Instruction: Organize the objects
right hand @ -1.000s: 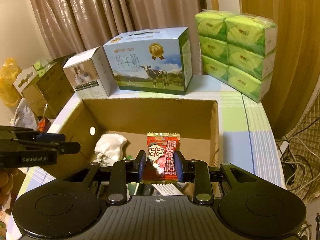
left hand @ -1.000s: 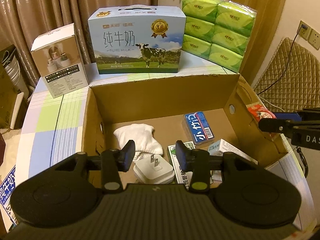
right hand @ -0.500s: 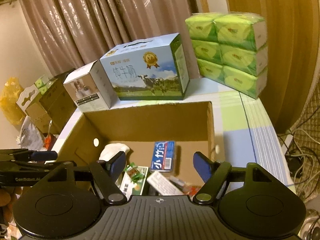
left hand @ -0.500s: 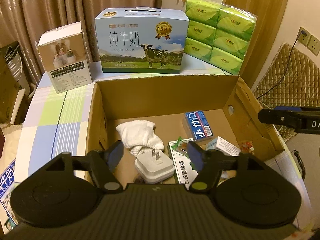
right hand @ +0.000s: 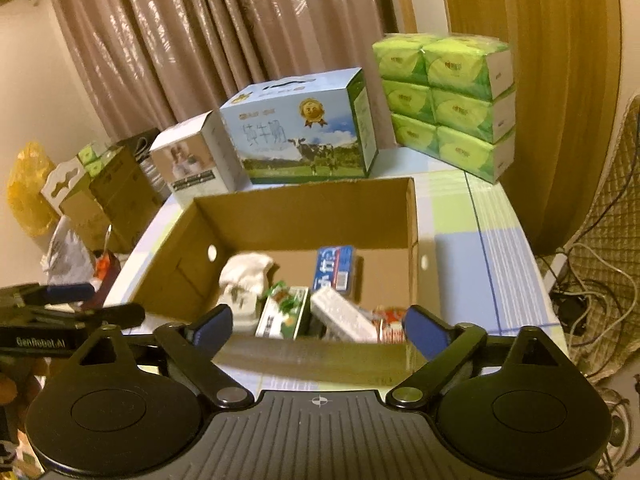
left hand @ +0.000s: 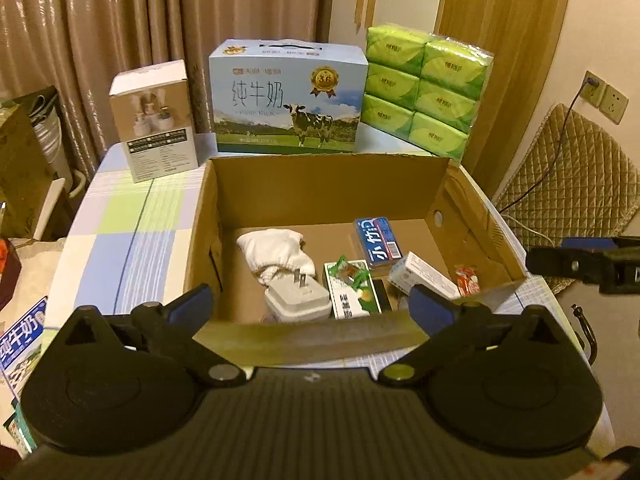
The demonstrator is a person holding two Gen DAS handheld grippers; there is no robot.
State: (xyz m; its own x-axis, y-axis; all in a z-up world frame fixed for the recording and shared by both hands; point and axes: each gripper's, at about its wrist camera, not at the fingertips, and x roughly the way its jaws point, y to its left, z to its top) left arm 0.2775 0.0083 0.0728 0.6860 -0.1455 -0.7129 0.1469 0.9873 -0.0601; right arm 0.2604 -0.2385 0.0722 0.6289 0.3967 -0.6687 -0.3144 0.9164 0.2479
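A home: curtains (left hand: 120, 20), milk carton (left hand: 288, 96), tissue packs (left hand: 424, 88).

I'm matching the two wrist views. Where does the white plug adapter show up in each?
Left wrist: white plug adapter at lower centre, inside the cardboard box, just below the white cloth.
Right wrist: adapter left of centre, partly hidden.
Shared landmark: milk carton.

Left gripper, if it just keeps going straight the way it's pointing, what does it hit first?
Probably the near wall of the cardboard box, which spans the gap between the open fingers of the left gripper. If it clears that rim, the white plug adapter comes next; depth is unclear.
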